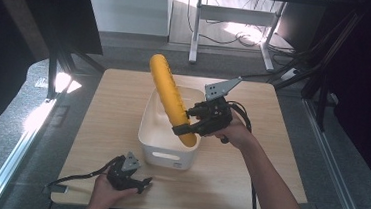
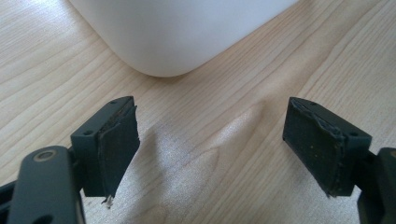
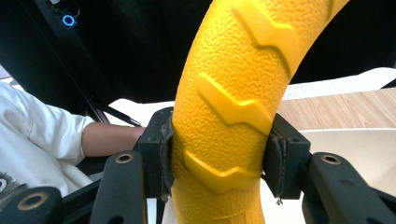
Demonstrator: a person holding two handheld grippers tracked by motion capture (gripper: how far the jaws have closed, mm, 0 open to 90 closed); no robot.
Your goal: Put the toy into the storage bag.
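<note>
Firmly, right claw (image 3: 219, 158) grips yellow roller (image 3: 233, 93)

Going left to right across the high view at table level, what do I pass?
left gripper → white bin → yellow ridged tube → right gripper, shut on the tube's lower end.

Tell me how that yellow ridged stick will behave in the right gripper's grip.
The yellow stick probably stays stiff: it juts up from the right gripper over the white bin without sagging, though curved. Its pebbled, ridged skin likely resists slipping. Held near its lower end, it may pivot between the pads.
</note>
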